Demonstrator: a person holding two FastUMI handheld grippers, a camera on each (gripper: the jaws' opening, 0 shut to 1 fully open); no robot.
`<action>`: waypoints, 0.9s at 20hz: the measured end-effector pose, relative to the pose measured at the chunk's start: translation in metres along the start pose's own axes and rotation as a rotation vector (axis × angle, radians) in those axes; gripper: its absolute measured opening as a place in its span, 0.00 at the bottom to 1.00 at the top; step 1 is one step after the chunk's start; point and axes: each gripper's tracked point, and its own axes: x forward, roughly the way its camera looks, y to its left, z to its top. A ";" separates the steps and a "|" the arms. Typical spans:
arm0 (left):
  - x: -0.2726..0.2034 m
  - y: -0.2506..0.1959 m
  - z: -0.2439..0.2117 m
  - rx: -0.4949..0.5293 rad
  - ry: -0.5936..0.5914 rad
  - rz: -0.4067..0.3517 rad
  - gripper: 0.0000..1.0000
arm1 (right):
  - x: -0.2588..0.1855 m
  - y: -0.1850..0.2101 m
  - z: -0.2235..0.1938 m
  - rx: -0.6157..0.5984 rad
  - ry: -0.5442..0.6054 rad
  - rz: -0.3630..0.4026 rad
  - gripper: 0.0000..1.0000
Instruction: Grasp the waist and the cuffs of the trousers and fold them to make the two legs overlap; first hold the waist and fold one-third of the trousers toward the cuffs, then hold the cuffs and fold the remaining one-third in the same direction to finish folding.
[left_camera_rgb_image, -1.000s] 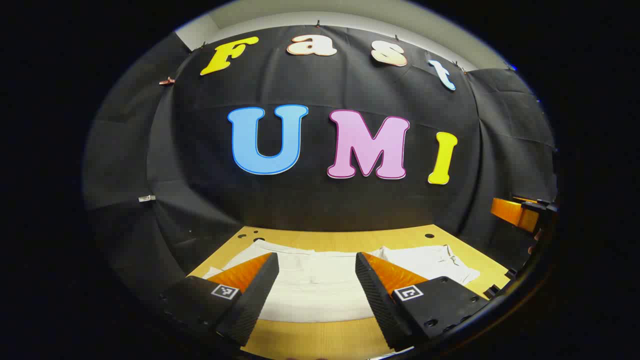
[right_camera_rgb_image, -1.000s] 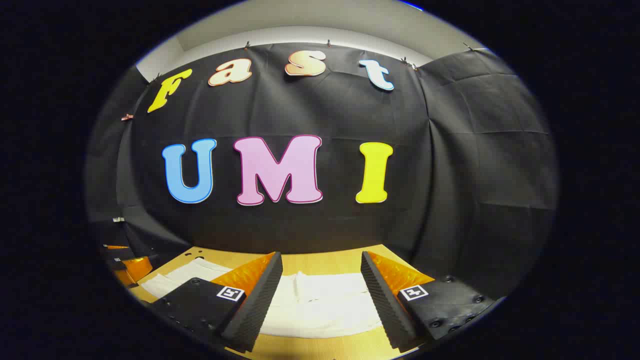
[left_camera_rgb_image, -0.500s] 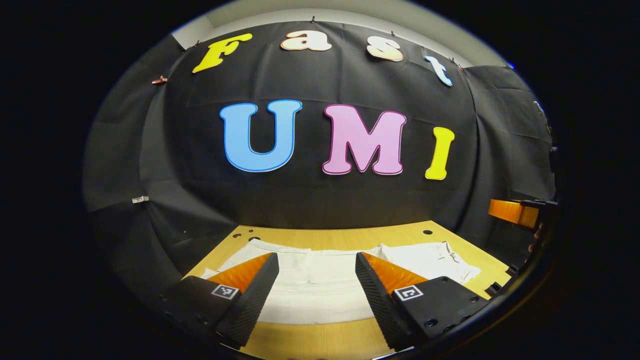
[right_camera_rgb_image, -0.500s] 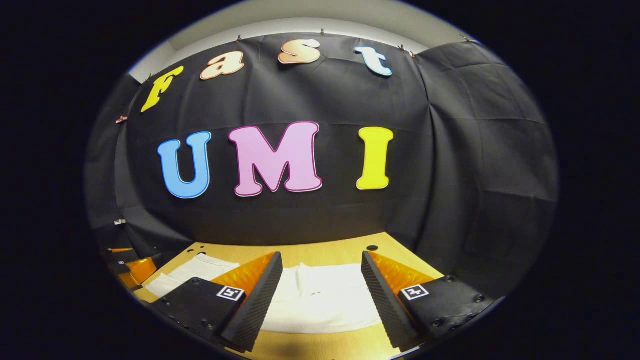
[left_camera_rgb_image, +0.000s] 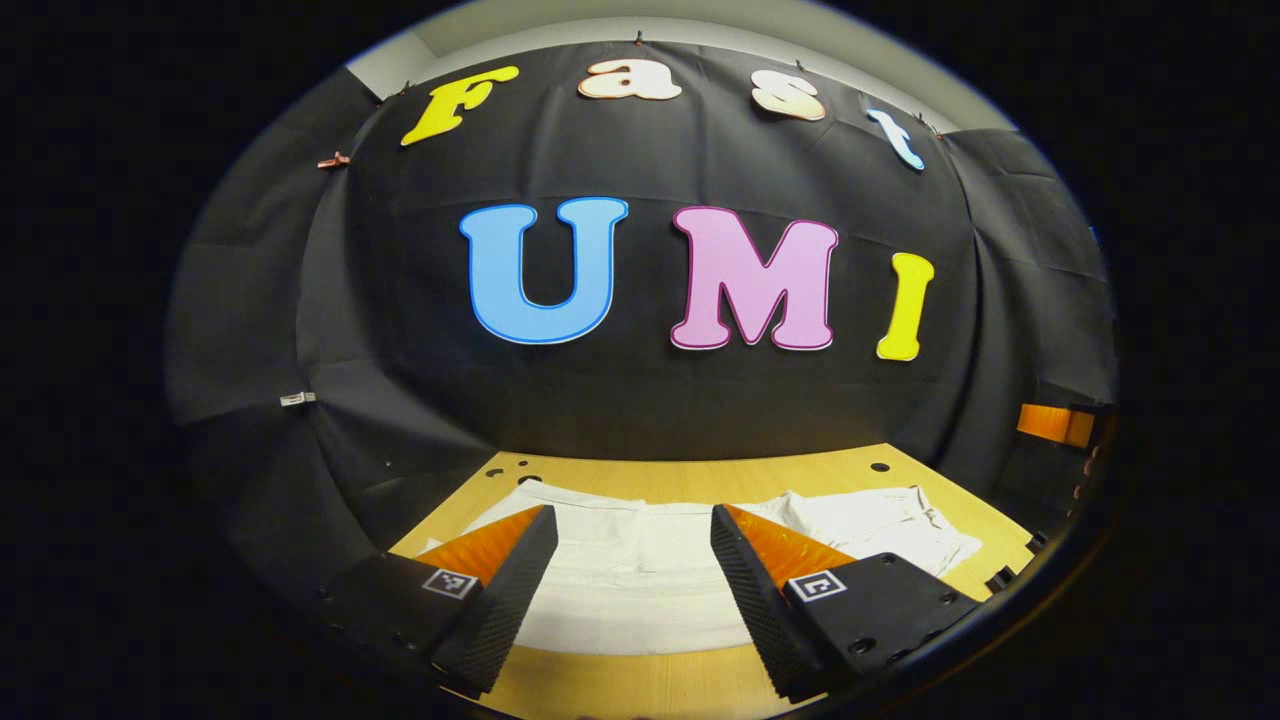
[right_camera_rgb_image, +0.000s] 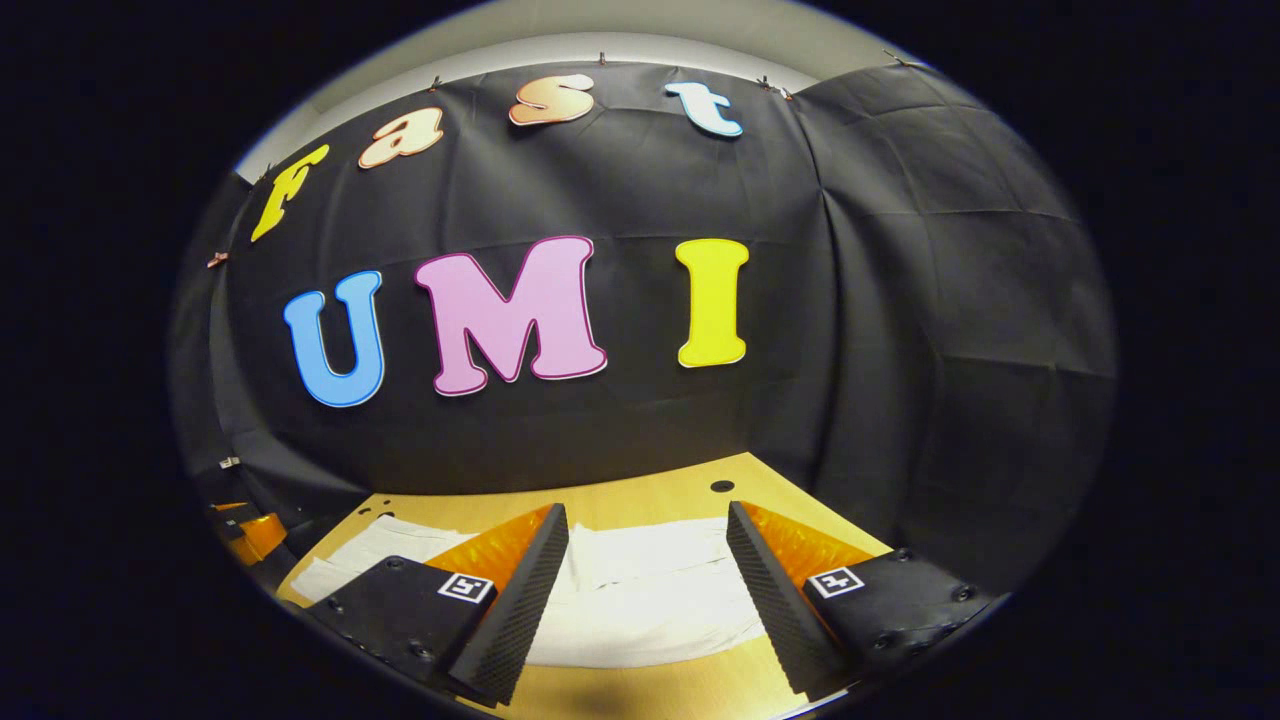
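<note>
White trousers lie spread flat across the wooden table, running left to right, near the table's near edge. In the left gripper view I hold the left gripper above them, fingers wide apart and gripping nothing; the rumpled end, likely the waist, sits to the right. In the right gripper view the right gripper hovers over that right portion of the trousers, fingers also spread wide, empty. By my reading, no fold is visible: cloth lies single and long. All steps look ahead of me: overlapping the legs, then the waist third, then the cuff third.
</note>
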 end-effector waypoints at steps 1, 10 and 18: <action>0.000 0.003 -0.003 -0.001 0.005 0.008 0.97 | 0.003 -0.005 -0.001 -0.012 -0.001 -0.012 0.98; 0.001 0.024 -0.024 0.024 0.071 0.074 0.97 | 0.052 -0.053 -0.036 -0.177 0.106 0.034 0.98; 0.005 0.046 -0.055 0.050 0.162 0.152 0.96 | 0.083 -0.087 -0.088 -0.514 0.228 0.133 0.98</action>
